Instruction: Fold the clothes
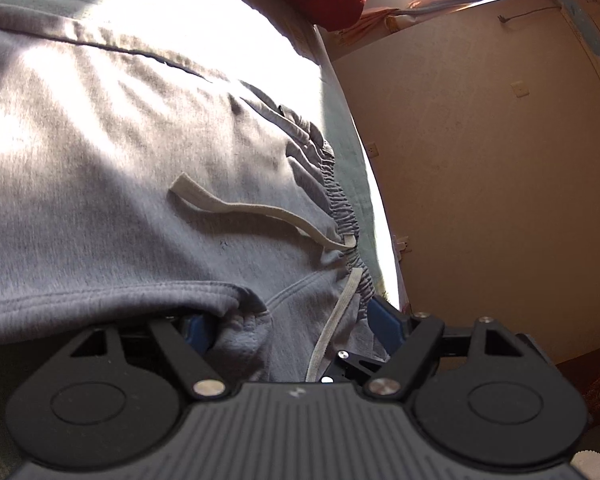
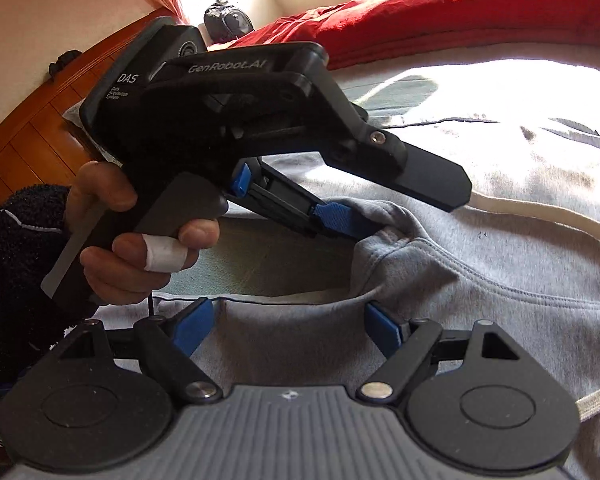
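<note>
Where the pants (image 1: 120,160) lay: they were spread flat on a bed, grey fleece, with strong sunlight thrown over the far half.
Sheet (image 1: 342,128): pale green, seen past the edge of the pants and under a lifted fold.
Waistband (image 1: 340,196): gathered elastic, run along the bed's edge nearest the wall (image 1: 480,160).
Drawstring (image 1: 256,212): cream, flat, 2 ends shown; 1 was laid across the grey cloth, the other was trailed down toward the left gripper.
Left gripper (image 1: 290,322): its jaws were held wide, and a bunched fold of the pants was set between them; no clamping on the cloth was seen. From the right wrist, 1 blue pad (image 2: 340,220) was seen pushed under a hemmed edge, with the other finger raised above the cloth.
Hand (image 2: 140,236): wrapped around the left gripper's handle, with white tape (image 2: 166,254) round 1 finger and a dark fuzzy sleeve (image 2: 16,240) at the wrist.
Right gripper (image 2: 288,326): its jaws were held wide, with both blue pads placed at a curved hem of the pants; whether the hem was touched could not be told.
Blanket (image 2: 460,12): red, heaped at the far side of the bed.
Wood panel (image 2: 28,128): orange-brown, seen behind the hand.
</note>
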`<state>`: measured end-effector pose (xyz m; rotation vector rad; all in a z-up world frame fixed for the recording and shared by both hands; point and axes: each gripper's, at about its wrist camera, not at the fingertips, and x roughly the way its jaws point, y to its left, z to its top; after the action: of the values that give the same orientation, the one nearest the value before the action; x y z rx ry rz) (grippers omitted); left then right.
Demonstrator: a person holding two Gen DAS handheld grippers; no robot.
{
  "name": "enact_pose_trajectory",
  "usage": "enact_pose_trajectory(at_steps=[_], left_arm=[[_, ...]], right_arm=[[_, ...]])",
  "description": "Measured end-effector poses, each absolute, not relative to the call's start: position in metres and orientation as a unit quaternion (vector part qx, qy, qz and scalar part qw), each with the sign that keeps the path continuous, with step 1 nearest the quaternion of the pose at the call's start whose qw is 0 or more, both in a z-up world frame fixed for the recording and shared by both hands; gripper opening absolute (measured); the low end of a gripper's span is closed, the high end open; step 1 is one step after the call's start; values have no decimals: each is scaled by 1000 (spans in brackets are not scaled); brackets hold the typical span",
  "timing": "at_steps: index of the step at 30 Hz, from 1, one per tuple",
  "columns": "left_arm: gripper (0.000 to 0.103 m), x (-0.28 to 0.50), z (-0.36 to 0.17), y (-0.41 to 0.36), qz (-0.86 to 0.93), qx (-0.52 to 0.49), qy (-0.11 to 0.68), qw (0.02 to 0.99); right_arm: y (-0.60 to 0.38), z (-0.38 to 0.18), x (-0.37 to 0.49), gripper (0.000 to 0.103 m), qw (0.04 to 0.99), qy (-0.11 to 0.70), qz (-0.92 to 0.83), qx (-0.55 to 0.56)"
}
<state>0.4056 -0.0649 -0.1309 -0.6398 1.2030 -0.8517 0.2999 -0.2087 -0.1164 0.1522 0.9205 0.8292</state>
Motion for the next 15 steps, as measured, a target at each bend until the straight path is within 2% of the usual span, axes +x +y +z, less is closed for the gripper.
enact_pose_trajectory(at_steps=[15], left_arm=[[78, 392, -116, -38, -370, -264, 534, 713]], right_arm=[[-181, -144, 325, 88, 808, 441, 388, 38]])
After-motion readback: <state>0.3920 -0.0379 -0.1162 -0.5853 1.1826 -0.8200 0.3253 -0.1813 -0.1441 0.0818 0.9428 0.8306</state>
